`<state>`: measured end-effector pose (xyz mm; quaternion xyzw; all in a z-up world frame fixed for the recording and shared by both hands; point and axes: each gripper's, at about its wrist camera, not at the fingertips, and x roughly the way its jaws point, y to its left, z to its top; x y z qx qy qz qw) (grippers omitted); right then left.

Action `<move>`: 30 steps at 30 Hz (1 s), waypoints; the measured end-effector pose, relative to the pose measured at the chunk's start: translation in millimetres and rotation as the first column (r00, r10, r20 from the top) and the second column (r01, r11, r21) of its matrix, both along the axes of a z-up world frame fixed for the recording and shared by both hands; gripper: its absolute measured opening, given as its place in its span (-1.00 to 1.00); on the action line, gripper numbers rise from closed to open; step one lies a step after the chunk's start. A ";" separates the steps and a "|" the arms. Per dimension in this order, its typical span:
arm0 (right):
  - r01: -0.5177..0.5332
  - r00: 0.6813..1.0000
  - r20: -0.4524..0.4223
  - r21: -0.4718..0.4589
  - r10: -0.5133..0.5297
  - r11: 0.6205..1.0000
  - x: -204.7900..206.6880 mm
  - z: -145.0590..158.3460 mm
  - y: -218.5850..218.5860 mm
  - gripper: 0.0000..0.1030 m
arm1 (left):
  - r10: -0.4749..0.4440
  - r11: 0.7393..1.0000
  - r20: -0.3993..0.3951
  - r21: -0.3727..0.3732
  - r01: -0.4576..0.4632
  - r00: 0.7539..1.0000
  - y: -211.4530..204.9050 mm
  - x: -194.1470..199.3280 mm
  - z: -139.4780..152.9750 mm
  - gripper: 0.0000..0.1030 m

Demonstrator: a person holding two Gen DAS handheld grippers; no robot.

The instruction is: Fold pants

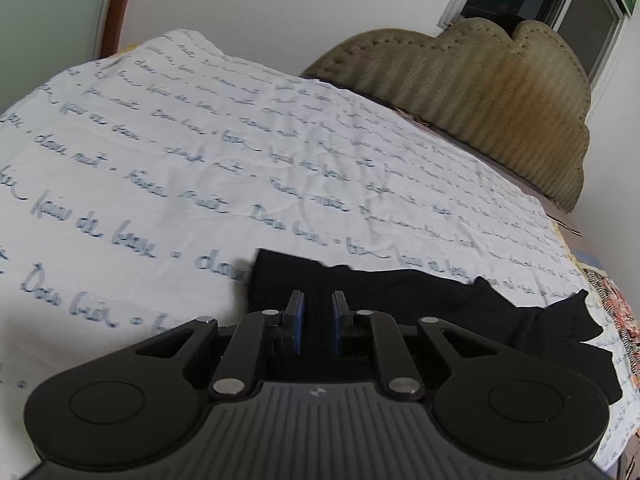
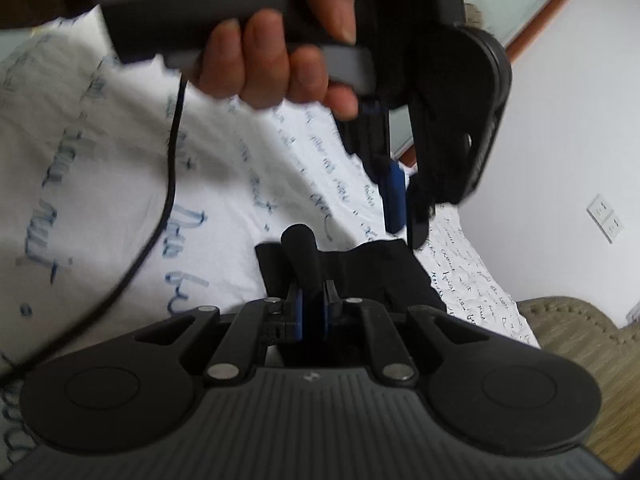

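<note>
Pants (image 1: 400, 292), black and soft, lie across the near edge of the bed, on a white sheet (image 1: 200, 152) printed with blue handwriting. I judge that I am at the start of a fold: both tongs sit on the same edge of the cloth so that it can be lifted and carried over as one straight line.

My left tongs (image 1: 319, 320) have their blue pads (image 1: 298, 320) drawn close together, with dark ribbed cloth showing in the narrow gap between them. I cannot tell whether they truly pinch it or only hover over it. From the right wrist view, the left tongs (image 2: 400, 208) point down just above the cloth, held by my left hand (image 2: 280, 68), with a black cable (image 2: 172, 160) trailing across the sheet.

My right tongs (image 2: 313, 312) are closed on a raised roll of the black cloth (image 2: 304, 256), which stands up between the pads. That bunching suggests a firm hold on a thick hem or waistband.

The padded headboard (image 1: 480, 100) stands well apart at the far side, leaving open sheet ahead to lay the fold on.
</note>
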<state>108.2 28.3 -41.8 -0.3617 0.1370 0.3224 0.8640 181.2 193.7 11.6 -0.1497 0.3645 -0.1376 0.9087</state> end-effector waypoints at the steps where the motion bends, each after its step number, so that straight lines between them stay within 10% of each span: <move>1: 0.004 1.000 -0.004 0.020 -0.004 1.000 -1.7 3.1 -1.6 -0.80 | -0.005 1.000 0.004 0.002 0.005 1.000 -4.7 0.7 0.3 -0.73; 12: -0.047 0.999 -0.019 0.084 0.048 0.995 -34.3 22.5 -27.7 -0.55 | -0.010 0.992 0.029 0.124 0.007 1.000 -51.5 -7.0 0.0 -0.74; 17: 0.175 0.984 -0.052 0.189 -0.168 0.966 -62.8 58.3 -131.5 -0.55 | -0.171 0.978 0.035 0.124 0.166 0.985 -84.1 -34.5 1.5 -0.73; 19: 0.355 0.935 -0.110 0.220 -0.338 0.909 -62.8 61.0 -185.7 -0.54 | -0.267 0.953 0.064 0.169 0.253 0.962 -107.1 -51.4 2.0 -0.60; 22: 0.581 0.813 -0.231 0.269 -0.534 0.768 -59.5 62.0 -257.0 -0.54 | -0.384 0.889 0.152 0.328 0.320 0.911 -149.8 -82.7 -0.3 0.56; 25: 0.677 0.736 -0.317 0.338 -0.598 0.654 -61.0 62.0 -294.9 -0.53 | -0.469 0.801 0.286 0.537 0.266 0.836 -192.3 -116.4 -7.7 0.71; 30: 0.568 0.822 0.001 0.057 -0.569 0.821 -57.8 34.4 -245.8 -0.37 | -0.508 0.699 0.235 0.675 0.237 0.829 -237.6 -127.1 -25.5 0.71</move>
